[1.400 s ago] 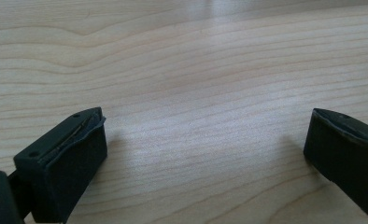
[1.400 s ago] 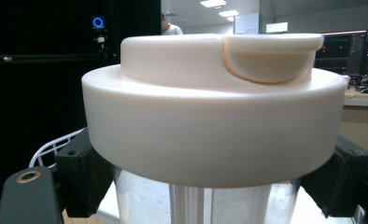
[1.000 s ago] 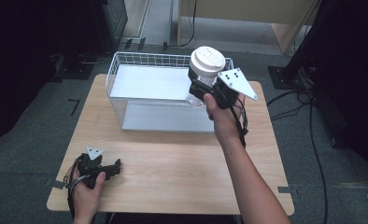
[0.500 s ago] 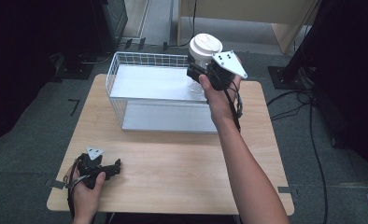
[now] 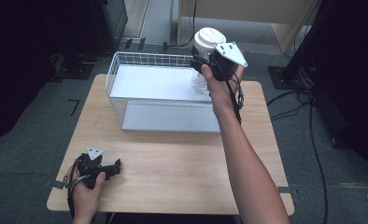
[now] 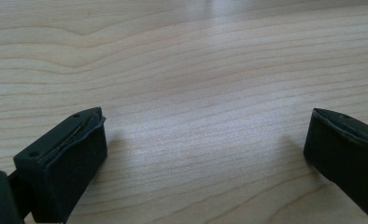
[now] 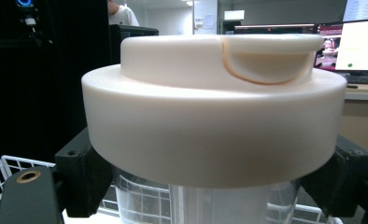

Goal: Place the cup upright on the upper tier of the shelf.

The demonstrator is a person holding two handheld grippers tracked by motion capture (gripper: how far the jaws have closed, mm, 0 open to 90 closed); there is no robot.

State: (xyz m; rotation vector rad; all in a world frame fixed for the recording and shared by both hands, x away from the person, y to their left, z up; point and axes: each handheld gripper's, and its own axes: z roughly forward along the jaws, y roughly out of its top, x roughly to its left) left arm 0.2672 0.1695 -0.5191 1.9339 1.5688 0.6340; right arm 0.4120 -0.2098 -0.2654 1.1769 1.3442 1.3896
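Wooden table stands on grey carpet. Black cables trail across floor, right side. Black equipment at far left; wooden furniture at far centre.

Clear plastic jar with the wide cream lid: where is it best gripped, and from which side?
Judging by the right gripper, grip the clear plastic jar from the side, jaws on its wall just beneath the wide cream lid: the overhanging rim should stop slipping.

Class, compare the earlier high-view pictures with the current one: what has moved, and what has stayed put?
The right gripper, shut on the clear cup with the white lid, has carried it farther away, to the far right corner of the wire basket. The grip is unchanged. The left gripper, jaws open, stays resting on the table, and the basket has not shifted.
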